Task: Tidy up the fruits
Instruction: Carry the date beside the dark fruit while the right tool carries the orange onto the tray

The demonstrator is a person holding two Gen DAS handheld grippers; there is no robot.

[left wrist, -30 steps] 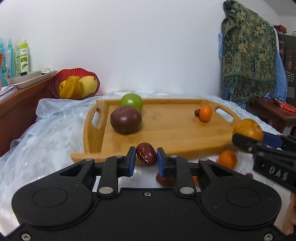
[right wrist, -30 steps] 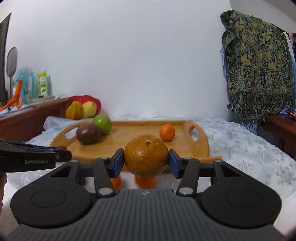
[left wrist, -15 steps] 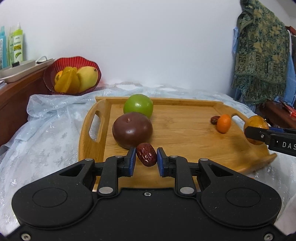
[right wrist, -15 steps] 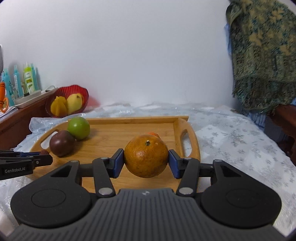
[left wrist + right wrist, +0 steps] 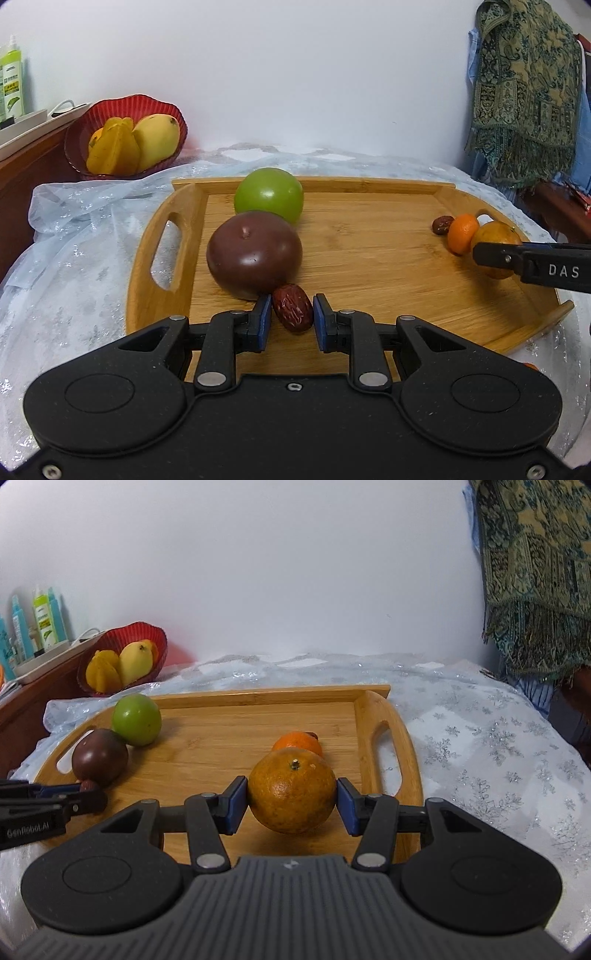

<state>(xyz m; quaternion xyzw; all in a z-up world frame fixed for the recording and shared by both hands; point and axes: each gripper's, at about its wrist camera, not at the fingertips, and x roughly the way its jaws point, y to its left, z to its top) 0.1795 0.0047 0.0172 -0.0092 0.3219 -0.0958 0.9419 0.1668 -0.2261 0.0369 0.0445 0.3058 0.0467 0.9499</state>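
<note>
My left gripper is shut on a wrinkled red date, held over the wooden tray just in front of a dark purple fruit. A green fruit sits behind that one. My right gripper is shut on a large orange above the tray's right side, close behind a small tangerine. In the left wrist view the tangerine lies beside a second date, with the right gripper's finger across the orange.
A red bowl with a mango and yellow starfruit stands on the wooden counter at the back left, near bottles. A crinkled white cloth covers the table. A patterned shawl hangs at the right.
Both grippers have moved forward from the table's front edge over the tray, each with its fruit still held. The purple fruit and the tangerine now stand much closer.
</note>
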